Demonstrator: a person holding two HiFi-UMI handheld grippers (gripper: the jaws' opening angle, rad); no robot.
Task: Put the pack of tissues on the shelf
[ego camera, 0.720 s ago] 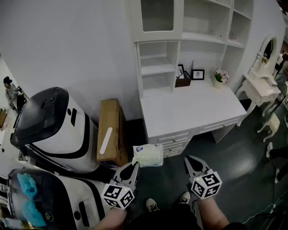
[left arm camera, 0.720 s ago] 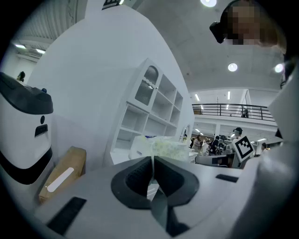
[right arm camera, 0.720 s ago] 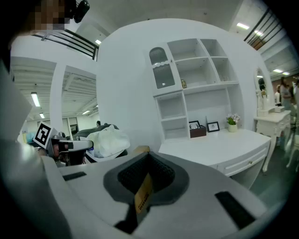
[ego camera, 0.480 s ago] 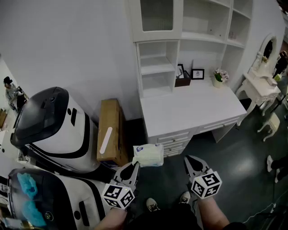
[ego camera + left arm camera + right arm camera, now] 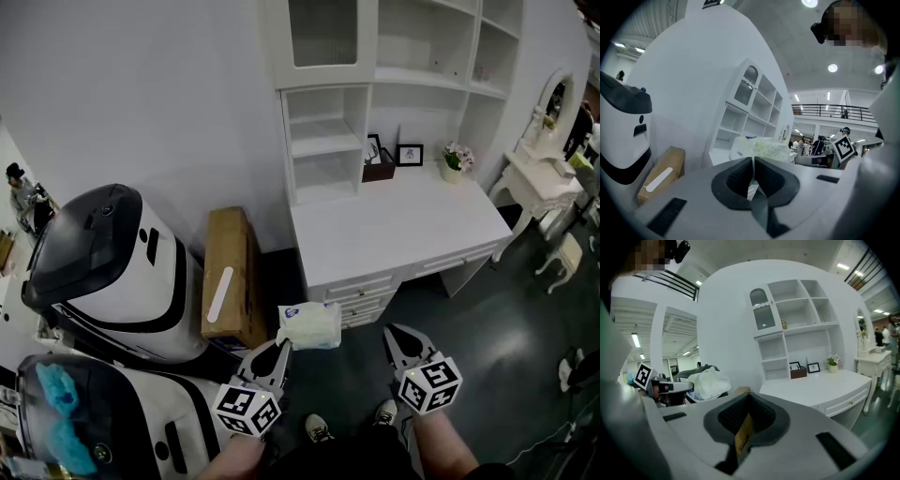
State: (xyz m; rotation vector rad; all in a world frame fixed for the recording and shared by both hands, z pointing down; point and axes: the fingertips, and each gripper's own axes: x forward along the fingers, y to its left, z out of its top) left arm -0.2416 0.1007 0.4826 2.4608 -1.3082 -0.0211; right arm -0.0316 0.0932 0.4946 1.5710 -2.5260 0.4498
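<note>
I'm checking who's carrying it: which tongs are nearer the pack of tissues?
Left. The left tongs pinch the pack of tissues by its edge; the right tongs sit apart, to its right.

In the left gripper view, the left hand-held gripper [image 5: 753, 161] hides the near end of the pack of tissues [image 5: 764, 145].

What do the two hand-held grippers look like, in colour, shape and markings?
Both the left gripper and the right gripper have pale grey bodies that taper to two pointed fingers, which are lined with dark, finely ribbed pads. Each carries a white cube printed with black square markers. No cables show, and the forearms wear no sleeves.
</note>
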